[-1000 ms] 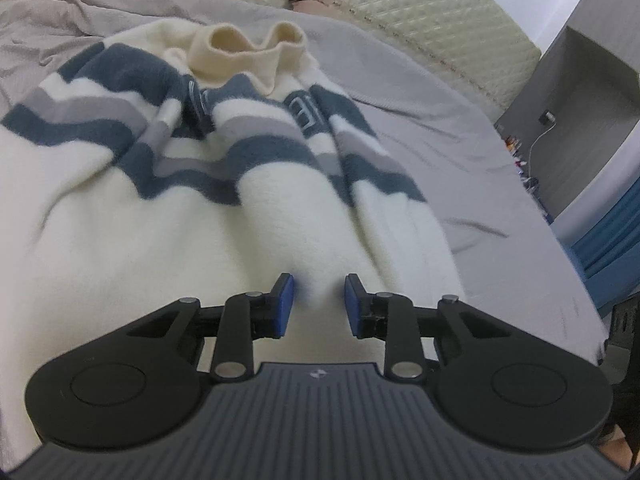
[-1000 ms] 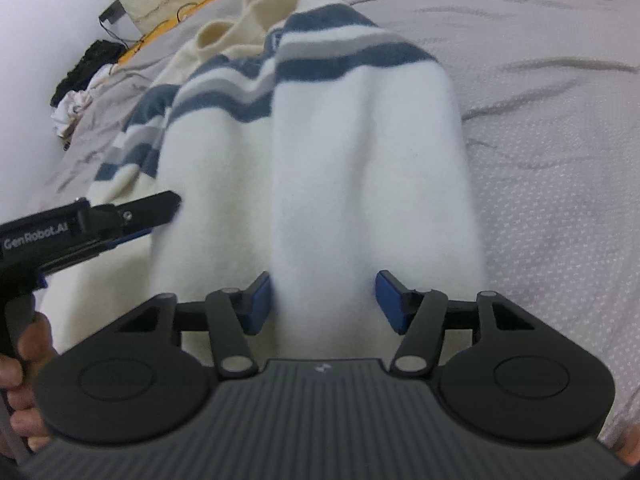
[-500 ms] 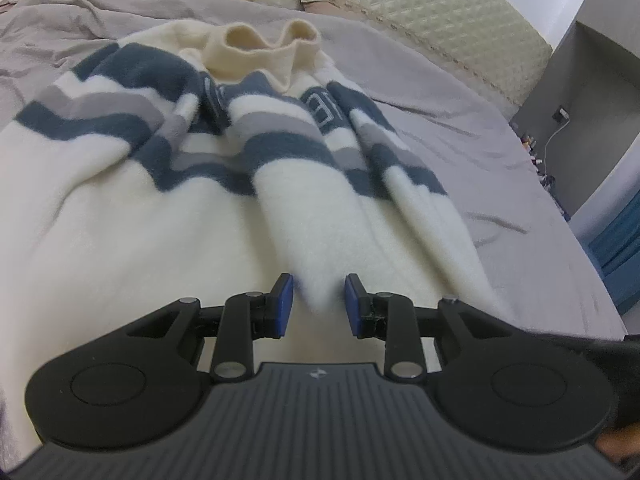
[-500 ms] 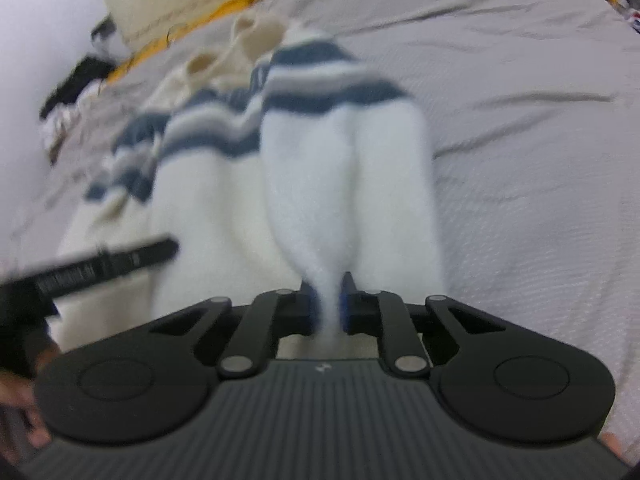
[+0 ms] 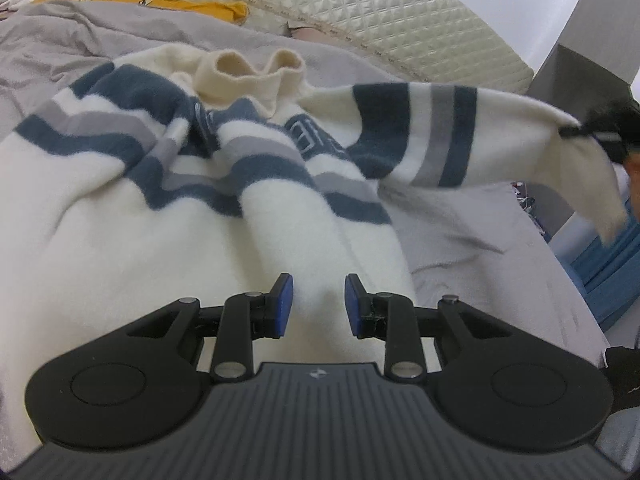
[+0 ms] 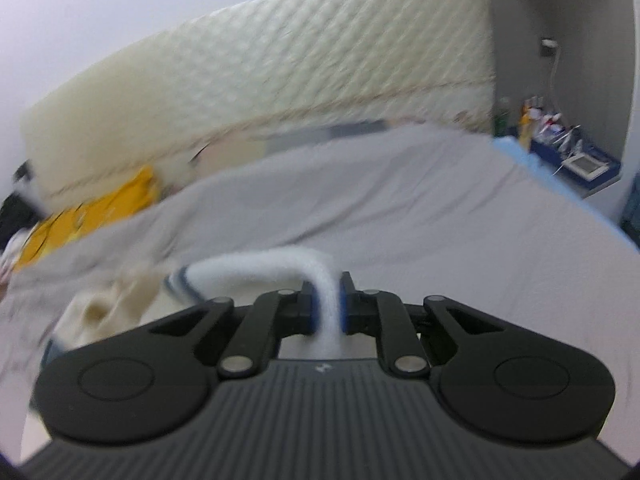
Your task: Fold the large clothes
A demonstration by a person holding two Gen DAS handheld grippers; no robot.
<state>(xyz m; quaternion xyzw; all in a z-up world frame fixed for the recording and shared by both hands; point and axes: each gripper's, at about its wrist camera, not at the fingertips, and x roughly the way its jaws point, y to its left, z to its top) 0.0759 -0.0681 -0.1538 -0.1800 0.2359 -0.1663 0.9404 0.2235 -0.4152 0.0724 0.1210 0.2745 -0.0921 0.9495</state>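
A cream fleece sweater (image 5: pixel 160 240) with navy and grey stripes lies on the grey bed (image 5: pixel 480 272), its collar (image 5: pixel 248 76) at the far end. My left gripper (image 5: pixel 316 304) is shut on a raised ridge of the sweater's lower body. The striped sleeve (image 5: pixel 440 136) hangs stretched in the air toward the right, pinched near its cuff by my right gripper (image 5: pixel 576 132). In the right wrist view, that right gripper (image 6: pixel 328 308) is shut on a white band of sleeve (image 6: pixel 256 266) that arches away to the left. The picture there is blurred.
A quilted cream headboard (image 5: pixel 400 12) runs along the far side of the bed. A yellow cloth (image 5: pixel 180 2) with dark cables lies at the head end. A blue shelf with small items (image 6: pixel 560 152) stands past the bed's right side. A hand (image 5: pixel 634 176) shows at the right edge.
My right gripper closed on the sleeve, then swung up and out to the right, pulling the sleeve off the sweater's body into the air. My left gripper kept its place and grip.
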